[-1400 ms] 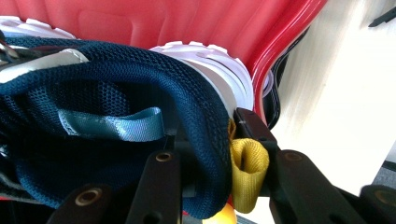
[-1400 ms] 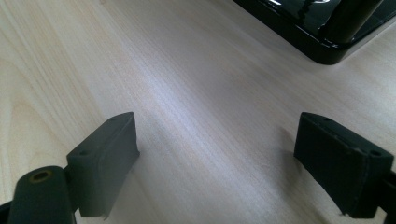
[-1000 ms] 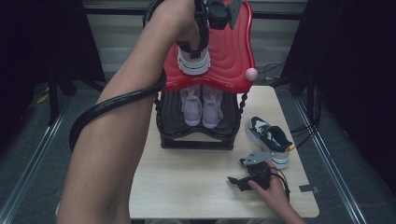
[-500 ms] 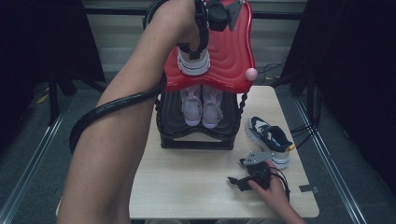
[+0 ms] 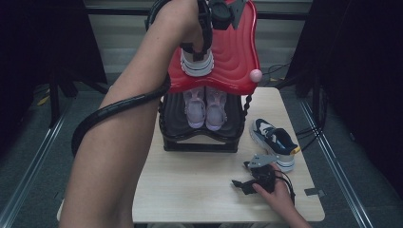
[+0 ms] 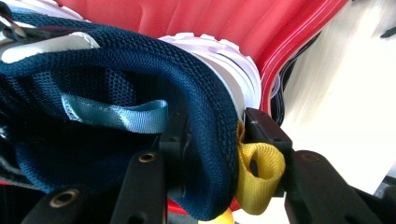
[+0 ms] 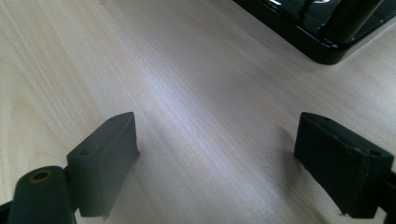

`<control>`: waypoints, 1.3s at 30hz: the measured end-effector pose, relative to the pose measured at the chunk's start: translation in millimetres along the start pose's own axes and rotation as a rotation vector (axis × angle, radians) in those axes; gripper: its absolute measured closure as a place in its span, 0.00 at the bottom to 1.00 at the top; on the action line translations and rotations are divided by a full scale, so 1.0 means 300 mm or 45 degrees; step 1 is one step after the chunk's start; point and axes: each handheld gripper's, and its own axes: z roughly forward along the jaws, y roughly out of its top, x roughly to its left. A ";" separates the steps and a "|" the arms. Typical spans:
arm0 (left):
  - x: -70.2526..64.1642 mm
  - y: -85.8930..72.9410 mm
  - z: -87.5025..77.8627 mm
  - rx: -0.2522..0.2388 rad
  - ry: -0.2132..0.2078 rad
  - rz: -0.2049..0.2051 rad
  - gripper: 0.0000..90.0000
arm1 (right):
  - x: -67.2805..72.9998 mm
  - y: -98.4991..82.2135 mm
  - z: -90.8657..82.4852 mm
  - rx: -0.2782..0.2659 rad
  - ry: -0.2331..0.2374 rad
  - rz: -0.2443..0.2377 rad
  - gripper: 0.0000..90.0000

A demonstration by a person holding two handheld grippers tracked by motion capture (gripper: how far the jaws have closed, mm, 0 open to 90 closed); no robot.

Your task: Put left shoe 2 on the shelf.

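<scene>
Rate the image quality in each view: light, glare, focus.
High view: dim and soft, dark surroundings, lit wooden table. Left gripper view: navy shoe sharp at close range, table at right overexposed. Right gripper view: evenly lit, glare on the black shelf base, tool pads soft.

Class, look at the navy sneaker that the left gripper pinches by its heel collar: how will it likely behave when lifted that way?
The navy sneaker is held only at its mesh heel collar, so that soft edge will probably crumple a little. Its thick white sole likely makes the toe end sag and swing. The left gripper, with the yellow loop beside one jaw, probably grips the woven fabric without slipping.
</scene>
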 end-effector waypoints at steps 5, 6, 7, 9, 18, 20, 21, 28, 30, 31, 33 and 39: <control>0.005 -0.003 -0.004 0.002 0.009 -0.036 0.59 | 0.001 0.000 -0.001 0.002 -0.002 0.003 0.14; 0.005 -0.004 -0.005 0.000 0.011 -0.045 0.58 | 0.000 0.000 -0.001 0.002 -0.002 0.003 0.14; 0.006 -0.004 -0.007 -0.001 0.013 -0.048 0.56 | 0.001 0.000 -0.001 0.002 -0.002 0.003 0.14; 0.006 -0.004 -0.009 0.002 0.010 -0.056 0.55 | 0.000 0.000 0.000 0.000 0.000 0.000 0.14; 0.009 -0.009 -0.016 0.001 -0.009 -0.118 0.48 | 0.000 0.000 0.000 0.000 0.001 0.001 0.14; 0.009 -0.010 -0.017 0.003 -0.005 -0.115 0.48 | 0.000 0.000 0.000 0.000 0.001 0.001 0.14; 0.007 -0.009 -0.017 -0.004 -0.002 -0.121 0.48 | 0.000 0.000 0.000 0.000 0.001 -0.001 0.14; 0.008 -0.011 -0.020 0.001 -0.009 -0.119 0.45 | 0.000 0.000 0.000 0.000 0.000 -0.001 0.14; 0.007 -0.010 -0.020 0.000 -0.007 -0.125 0.44 | 0.000 0.000 0.000 0.000 0.001 -0.001 0.14; 0.007 -0.009 -0.021 -0.003 -0.003 -0.124 0.44 | 0.000 0.000 -0.001 0.002 -0.002 0.002 0.14; 0.006 -0.007 -0.021 0.007 -0.006 -0.128 0.43 | 0.000 0.000 -0.001 0.002 -0.002 0.003 0.14; 0.004 -0.007 -0.018 0.004 -0.006 -0.134 0.42 | 0.000 0.000 0.000 0.002 -0.001 0.002 0.14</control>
